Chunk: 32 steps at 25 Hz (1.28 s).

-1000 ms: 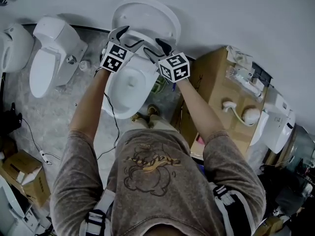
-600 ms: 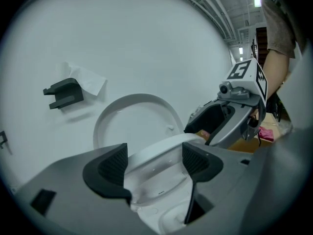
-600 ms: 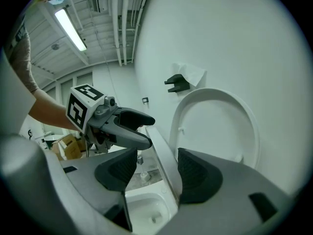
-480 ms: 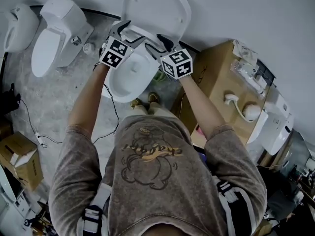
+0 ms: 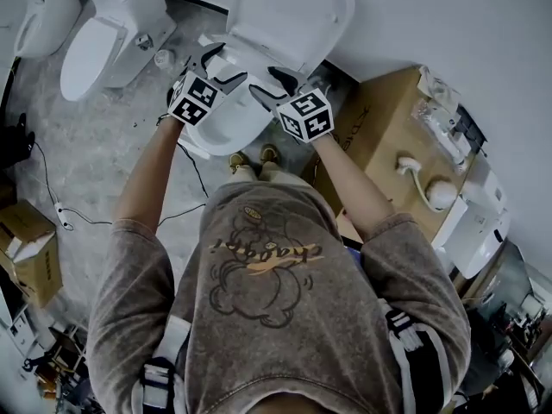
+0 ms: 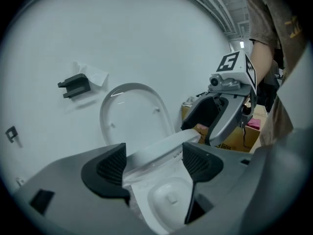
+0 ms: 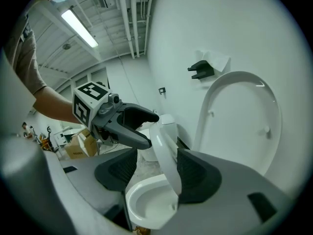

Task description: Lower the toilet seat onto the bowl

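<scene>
**Fig. Seat-lowering, mid-swing.** The toilet seat (image 7: 164, 153) stands tilted, raised off the bowl (image 7: 146, 204) below your jaws and clear of the upright lid (image 7: 242, 116) beyond them, which rests against the wall.

**Tool state.** Left gripper (image 6: 155, 163): jaws wide apart, seat ring lying across the gap, not clamped. Right gripper (image 7: 154, 171): jaws likewise apart, seat seen edge-on btw. them, close by the outer pad w/ a gap on the inner side. Neither grips; you appear to be steering the ring, not pinching it.

**Doing the step well (judgement).**
- Keep L and R at matching height so the ring doesn't twist on its hinge.
- Bring it down slowly. With loose jaws the seat could slip ahead of you and slam, so keep a pad under the rim or close up a little.
- Near the bottom, draw the lower jaws outward before seat meets bowl, else they may get trapped.

**Count.**
- Grippers: 2.
- Seat, lid, bowl: 1 each.
- Other toilets: 2 sure, the near toilet (image 5: 112, 24) outward of L and the far toilet (image 5: 30, 11) beyond it, partly cut off.
- White fixture (image 5: 470, 222) well outward of R: 1, type unclear.
- Cardboard boxes: 2, the large box (image 5: 379, 136) beside R and the small box (image 5: 26, 248) well behind L.
- Wall bracket (image 7: 200, 70) above the lid: 1.
</scene>
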Each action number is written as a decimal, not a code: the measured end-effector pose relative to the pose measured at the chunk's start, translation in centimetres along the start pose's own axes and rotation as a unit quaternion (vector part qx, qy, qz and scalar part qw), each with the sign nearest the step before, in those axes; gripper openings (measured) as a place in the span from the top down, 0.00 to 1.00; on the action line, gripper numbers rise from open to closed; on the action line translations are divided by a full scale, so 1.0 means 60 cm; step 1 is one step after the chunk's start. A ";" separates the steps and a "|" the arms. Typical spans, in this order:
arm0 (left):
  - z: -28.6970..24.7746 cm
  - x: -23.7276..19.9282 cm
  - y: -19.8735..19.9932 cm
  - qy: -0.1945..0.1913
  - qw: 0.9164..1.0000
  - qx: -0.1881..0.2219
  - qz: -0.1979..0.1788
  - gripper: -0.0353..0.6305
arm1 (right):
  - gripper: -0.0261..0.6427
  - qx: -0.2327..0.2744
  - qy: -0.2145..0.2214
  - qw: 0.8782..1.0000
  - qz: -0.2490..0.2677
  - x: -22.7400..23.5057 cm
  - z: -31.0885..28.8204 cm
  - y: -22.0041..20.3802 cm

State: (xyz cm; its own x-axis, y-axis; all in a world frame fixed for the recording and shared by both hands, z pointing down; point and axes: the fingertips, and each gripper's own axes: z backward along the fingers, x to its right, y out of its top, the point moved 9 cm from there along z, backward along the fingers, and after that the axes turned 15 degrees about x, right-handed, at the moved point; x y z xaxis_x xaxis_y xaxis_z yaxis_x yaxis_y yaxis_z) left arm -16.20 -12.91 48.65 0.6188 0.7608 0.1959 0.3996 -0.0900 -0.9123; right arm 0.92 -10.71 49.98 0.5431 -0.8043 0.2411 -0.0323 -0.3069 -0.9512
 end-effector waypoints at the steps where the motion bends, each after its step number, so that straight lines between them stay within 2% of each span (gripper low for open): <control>1: 0.011 0.007 -0.008 0.001 1.000 -0.002 0.002 0.42 | 0.57 -0.006 0.006 1.000 0.000 -0.010 -0.001 -0.008; 3: 0.031 0.022 -0.026 0.001 1.000 -0.005 0.012 0.41 | 0.57 -0.015 0.018 1.000 -0.004 -0.029 -0.004 -0.025; 8: 0.076 0.048 -0.062 0.003 0.998 0.000 0.068 0.39 | 0.57 -0.043 0.049 0.998 -0.014 -0.072 -0.014 -0.066; 13: 0.119 0.082 -0.115 0.029 0.994 -0.010 0.107 0.39 | 0.57 -0.075 0.073 0.994 -0.033 -0.113 -0.024 -0.114; 19: 0.162 0.120 -0.193 0.064 0.985 -0.034 0.156 0.39 | 0.57 -0.112 0.090 0.987 -0.068 -0.158 -0.048 -0.187; 23: 0.183 0.153 -0.252 0.078 0.977 -0.060 0.190 0.39 | 0.57 -0.147 0.106 0.980 -0.083 -0.185 -0.057 -0.247; 26: 0.195 0.182 -0.303 0.089 0.967 -0.081 0.223 0.39 | 0.57 -0.181 0.116 0.972 -0.099 -0.196 -0.062 -0.302; 32: 0.193 0.213 -0.425 0.107 0.951 -0.120 0.262 0.39 | 0.58 -0.236 0.125 0.958 -0.106 -0.198 -0.102 -0.409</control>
State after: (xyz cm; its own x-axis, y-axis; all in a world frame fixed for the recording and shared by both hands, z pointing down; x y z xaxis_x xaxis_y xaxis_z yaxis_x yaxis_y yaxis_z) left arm -26.30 6.52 70.25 0.8892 0.4243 -0.1711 0.1253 -0.5856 -0.8009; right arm -9.84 3.26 71.65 0.3638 -0.7765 0.5145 -0.3515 -0.6259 -0.6962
